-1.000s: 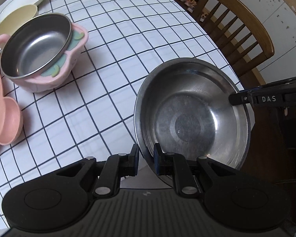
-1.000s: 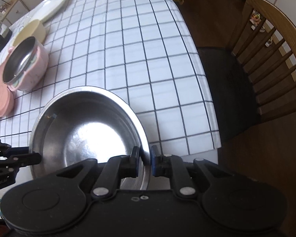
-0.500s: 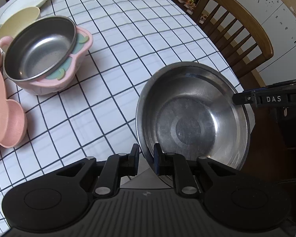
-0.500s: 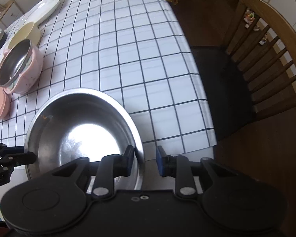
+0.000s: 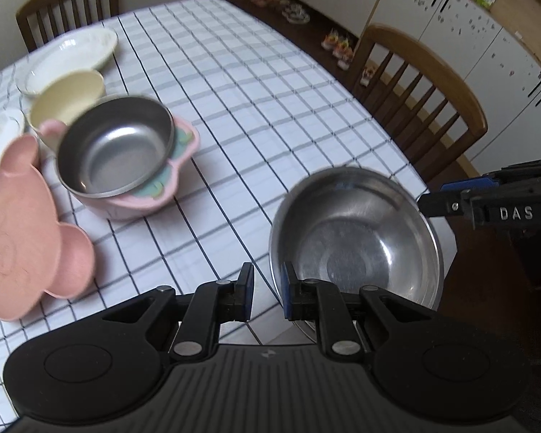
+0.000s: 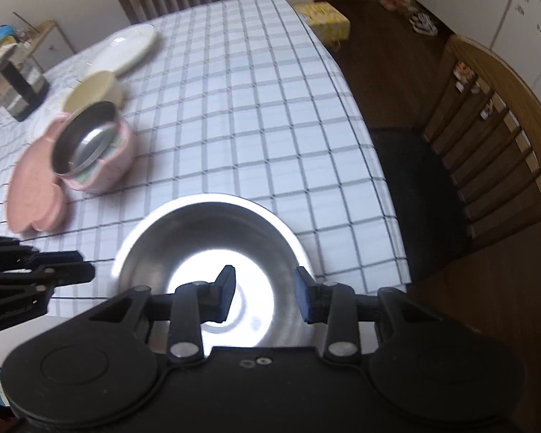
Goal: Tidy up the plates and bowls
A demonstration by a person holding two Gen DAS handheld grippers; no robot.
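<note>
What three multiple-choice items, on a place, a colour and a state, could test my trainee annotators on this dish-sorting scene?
1. Where does the small steel bowl sit?
A. in the pink bowl
B. on a chair
C. in the large steel bowl

2. What colour is the bear-shaped plate?
A. blue
B. green
C. pink

3. How is the right gripper?
A. shut on a rim
B. open
C. out of view

Answers: 1 A, its rim shows above the pink wall. 2 C, pink in both views. 3 B, its fingers stand apart over the large steel bowl.

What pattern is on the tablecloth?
White with a dark grid check; the tablecloth shows best in the right wrist view.
</note>
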